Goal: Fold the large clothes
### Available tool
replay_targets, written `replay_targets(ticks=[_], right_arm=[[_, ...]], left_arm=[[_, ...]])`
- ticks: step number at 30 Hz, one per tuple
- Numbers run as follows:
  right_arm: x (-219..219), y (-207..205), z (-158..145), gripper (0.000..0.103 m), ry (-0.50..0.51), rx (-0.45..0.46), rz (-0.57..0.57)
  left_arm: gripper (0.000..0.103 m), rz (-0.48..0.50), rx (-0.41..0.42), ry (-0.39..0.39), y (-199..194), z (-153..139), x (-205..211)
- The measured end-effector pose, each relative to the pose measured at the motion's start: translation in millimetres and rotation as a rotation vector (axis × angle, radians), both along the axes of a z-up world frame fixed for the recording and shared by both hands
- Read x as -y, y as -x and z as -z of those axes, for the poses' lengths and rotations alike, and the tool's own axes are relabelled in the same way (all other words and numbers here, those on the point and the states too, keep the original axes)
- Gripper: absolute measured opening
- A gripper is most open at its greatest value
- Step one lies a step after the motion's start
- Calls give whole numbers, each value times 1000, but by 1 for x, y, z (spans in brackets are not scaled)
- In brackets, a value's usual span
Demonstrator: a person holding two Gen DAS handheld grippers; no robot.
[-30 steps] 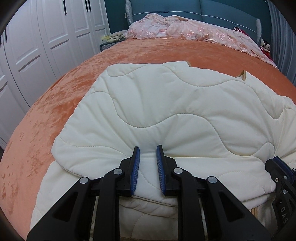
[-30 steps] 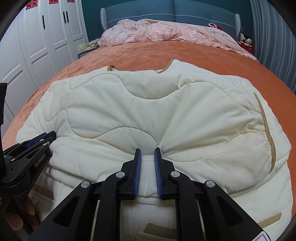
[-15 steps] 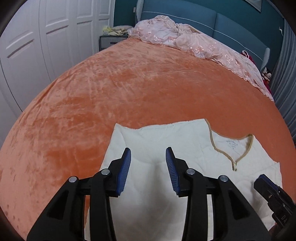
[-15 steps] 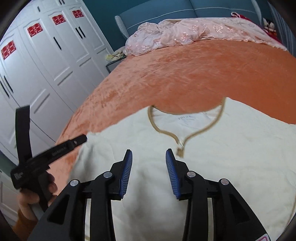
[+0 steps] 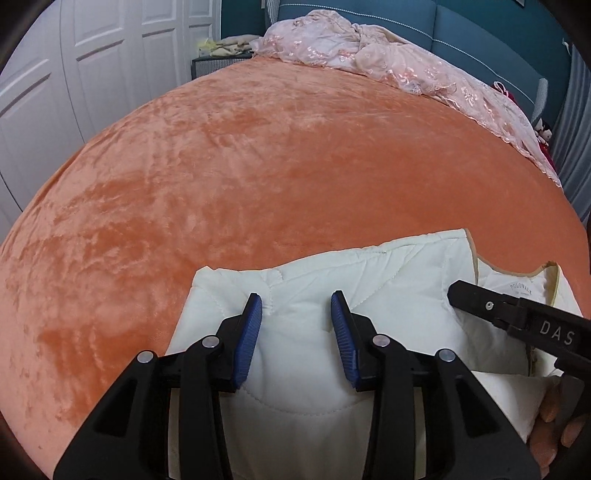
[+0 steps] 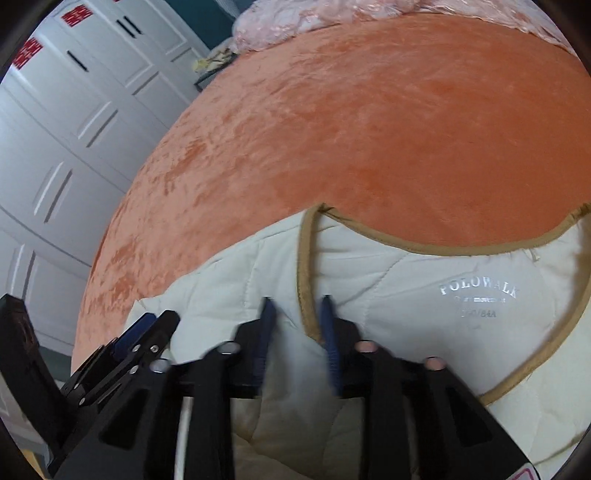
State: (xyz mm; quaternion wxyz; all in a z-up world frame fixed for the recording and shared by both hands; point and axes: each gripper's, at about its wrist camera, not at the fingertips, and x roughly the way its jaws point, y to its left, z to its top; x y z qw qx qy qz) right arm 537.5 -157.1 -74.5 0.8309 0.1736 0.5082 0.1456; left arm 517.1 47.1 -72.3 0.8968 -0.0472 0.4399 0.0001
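Note:
A cream quilted jacket (image 5: 314,369) with tan trim lies folded on the orange bedspread (image 5: 258,166) at the near edge. My left gripper (image 5: 296,301) is open above its left shoulder, holding nothing. My right gripper (image 6: 295,306) is open, its jaws on either side of the tan collar edge (image 6: 304,273), beside the printed neck label (image 6: 476,290); that view is motion-blurred. The right gripper also shows in the left wrist view (image 5: 517,317), and the left gripper shows in the right wrist view (image 6: 125,347).
A pink lace cover (image 5: 388,62) lies bunched at the blue headboard (image 5: 461,26). White wardrobe doors (image 6: 62,122) stand along the left. A dark nightstand (image 5: 218,62) sits by the bed's far left corner.
Both grippers let go of the jacket fold and opened. The fold now lies flat, collar and label facing up. Both grippers moved forward over the collar end.

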Motion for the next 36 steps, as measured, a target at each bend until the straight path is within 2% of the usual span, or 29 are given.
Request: replay_targets(ticks=[4,8,13,16,19,21,23,25,27,28,30,32,33,34,36], right_arm=[[10,16,-15,4,-9,118,36],[-1,16,6,4,99,101,36],[0,14,15,1,113,101,50],[10,21,10,4,76,133,92],[42,38,-7,11,42,180,242],[79,52,-19,12,-23,189,338],[120,67,-33,14,-52,197,412],[162,83,-45,17,-39,214,474],[202,96,-52,23,-15,220,530],[219,101,-51,23,-10,211,552],[249,107,-45,23,-13,180,590],[270,110,-35,23,-25,132,613],[278,111,-28,24,-35,112,618],[282,111,-23,24,-41,94,616],[289,111,-13,24,-58,75,601]], left_arm=[[38,-10,23,10,2,2,-2],[38,-11,44,-35,3,4,4],[39,-14,55,-83,4,8,11],[39,-16,58,-105,4,8,14],[39,-17,47,-117,2,8,15],[39,-15,30,-126,1,4,15],[40,-20,30,-135,3,-8,16],[40,11,74,-85,15,-30,22],[43,66,104,-33,22,-51,39],[48,101,106,-8,22,-60,53],[54,203,77,63,17,-73,92],[64,311,20,136,8,-75,134],[74,360,-16,160,3,-72,155],[76,396,-45,165,-2,-67,177],[76,421,-69,127,-10,-57,212]])
